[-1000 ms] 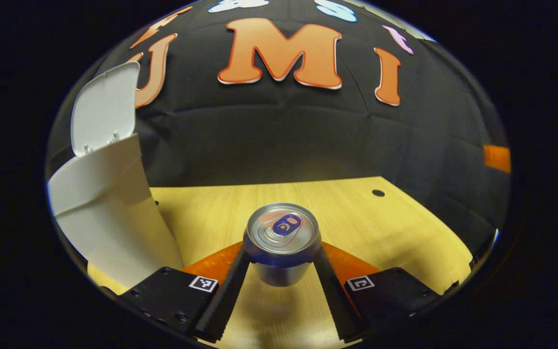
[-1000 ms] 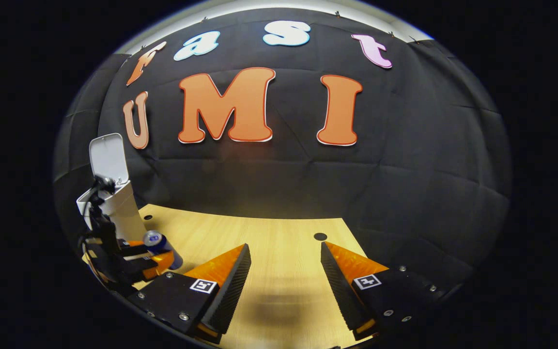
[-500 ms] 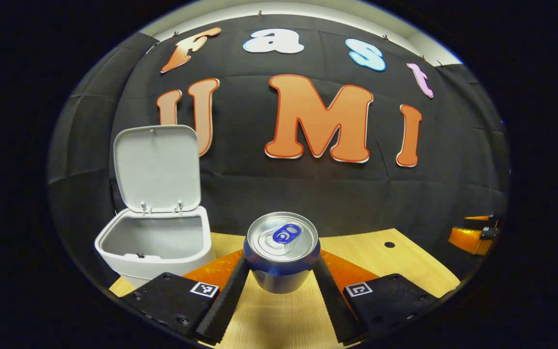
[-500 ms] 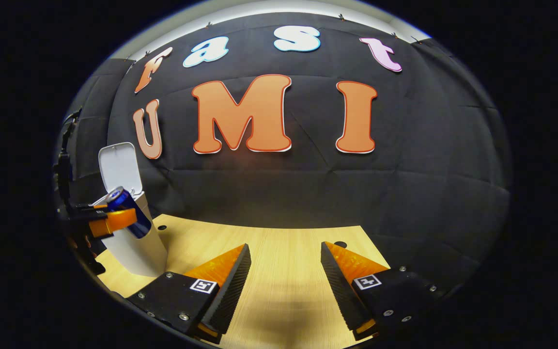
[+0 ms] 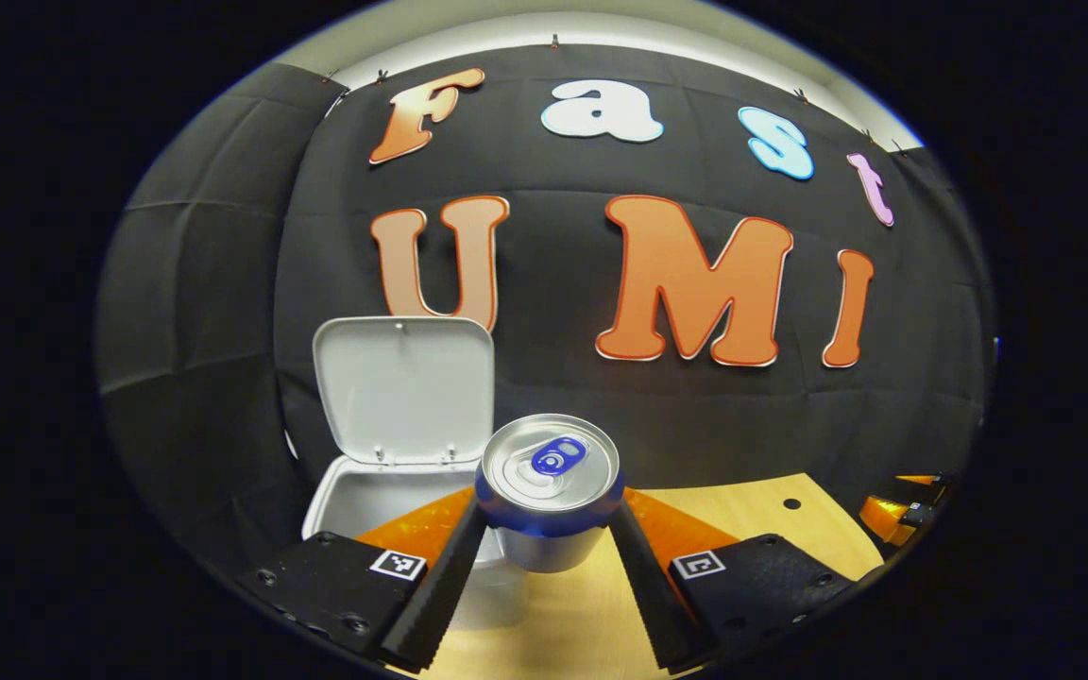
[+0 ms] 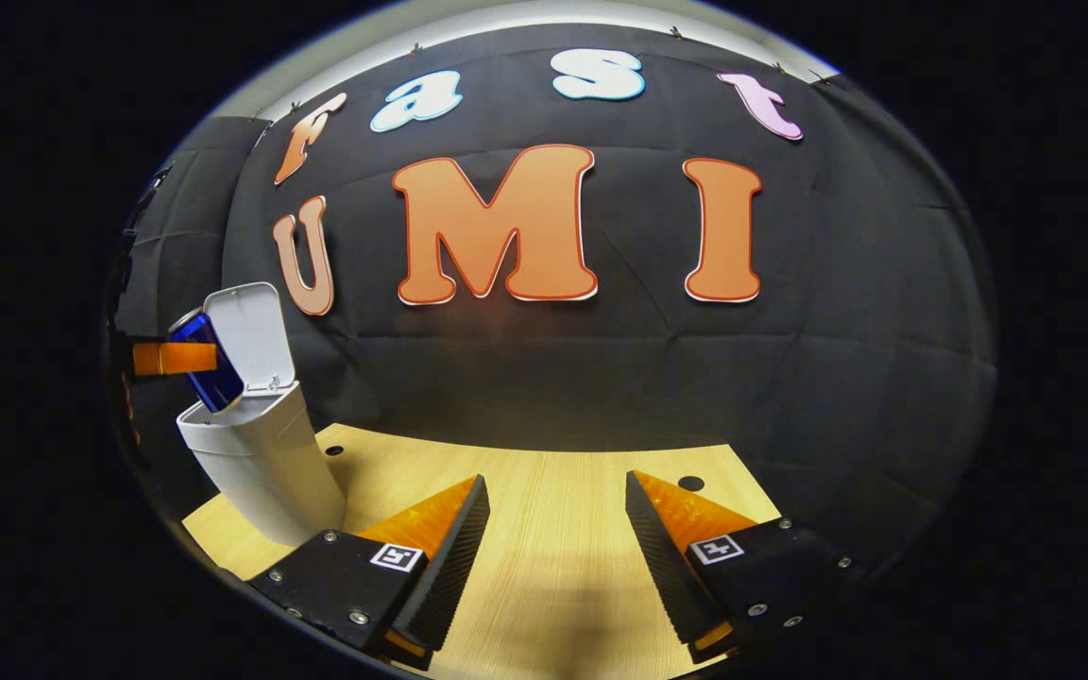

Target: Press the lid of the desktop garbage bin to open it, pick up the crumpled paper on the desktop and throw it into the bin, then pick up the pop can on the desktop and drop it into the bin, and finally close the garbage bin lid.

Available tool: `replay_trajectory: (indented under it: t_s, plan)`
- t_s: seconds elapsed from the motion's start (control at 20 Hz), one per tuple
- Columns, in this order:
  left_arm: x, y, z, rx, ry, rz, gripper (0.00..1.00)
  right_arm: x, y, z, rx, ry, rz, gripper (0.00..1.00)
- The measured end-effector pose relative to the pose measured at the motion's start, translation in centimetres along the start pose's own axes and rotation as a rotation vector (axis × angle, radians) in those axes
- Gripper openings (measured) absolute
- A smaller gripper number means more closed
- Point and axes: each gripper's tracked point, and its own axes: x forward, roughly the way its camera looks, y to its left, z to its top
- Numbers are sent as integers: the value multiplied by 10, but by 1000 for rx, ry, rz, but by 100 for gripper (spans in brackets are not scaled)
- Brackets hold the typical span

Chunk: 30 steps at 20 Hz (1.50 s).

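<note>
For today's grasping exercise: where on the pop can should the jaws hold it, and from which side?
Grip the pop can on its round side wall just under the top rim, coming level from the side, as the left gripper does: the can stands upright, so opposite walls meet the jaws.

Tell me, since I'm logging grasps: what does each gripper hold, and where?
The left gripper clamps the blue-and-silver aluminium pop can by its side wall below the rim. The right gripper is open, holding nothing.

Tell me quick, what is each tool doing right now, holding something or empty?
Left tool: closed on the pop can, held up in front of the open bin.
Right tool: open, empty, above the table.
</note>
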Motion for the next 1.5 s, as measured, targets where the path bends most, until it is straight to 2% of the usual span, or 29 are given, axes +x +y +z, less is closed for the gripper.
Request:
replay_trajectory:
  t_s: [0.15,0.4,0.55,0.7,0.75,0.85,0.95,1.2,1.25,1.35,1.45,1.5]
  plan:
    - [15,23,-4,17,11,34,79,3,2,-1,-3,2,-3,87]
    - [49,62,4,71,-48,101,79,0,-7,-2,-7,4,-39,87]
    - [63,73,-3,76,-33,106,79,-3,-14,-2,-11,9,-61,87]
    - [66,72,-10,50,-19,102,86,-6,-22,-4,-10,18,-82,87]
    - [67,74,-11,45,-18,106,84,-8,-23,-4,-9,21,-89,87]
    - [67,76,-5,47,-34,116,96,-9,-24,-4,-10,21,-93,87]
    - [69,80,12,54,-71,125,96,-9,-22,-4,-13,25,-91,87]
    - [78,94,70,-8,-146,148,96,-7,-22,2,-22,19,-86,87]
    - [81,98,82,-5,-155,157,99,-7,-22,5,-18,11,-86,87]
    - [90,104,105,-9,-184,156,95,-9,-19,7,-18,6,-84,87]
    - [99,121,124,-8,-199,189,98,-9,-18,4,-19,13,-79,87]
    - [103,128,137,-17,-219,199,95,-9,-18,4,-20,13,-80,87]
